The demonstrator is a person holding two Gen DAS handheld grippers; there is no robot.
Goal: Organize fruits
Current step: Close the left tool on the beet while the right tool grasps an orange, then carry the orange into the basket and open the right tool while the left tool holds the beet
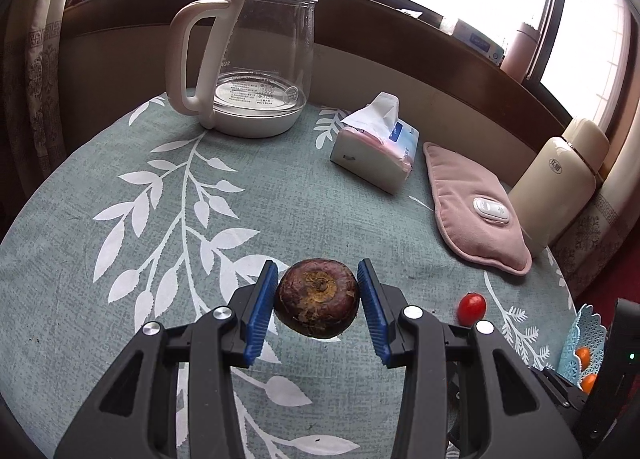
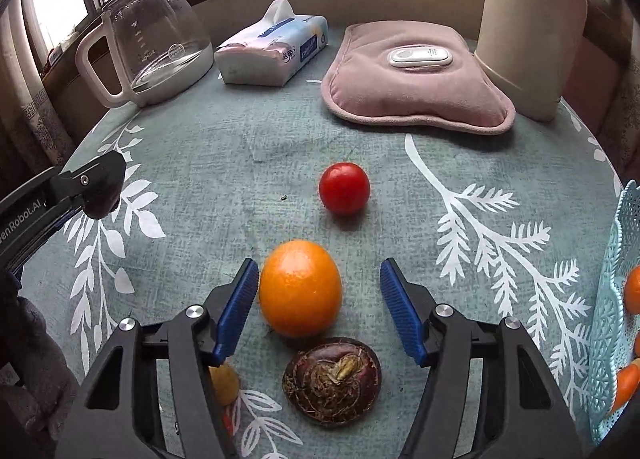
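Observation:
My left gripper is shut on a dark brown water chestnut, held a little above the leaf-print tablecloth. My right gripper stands open over an orange on the cloth. Its left pad is close against the orange and its right pad is well clear. A second water chestnut lies just behind the orange, toward the camera. A red cherry tomato sits farther out. A small yellowish fruit is partly hidden under the right gripper's left finger.
A light blue lattice basket holding oranges stands at the table's right edge. At the back are a glass kettle, a tissue pack, a pink heating pad and a cream flask. A gloved hand is at the left.

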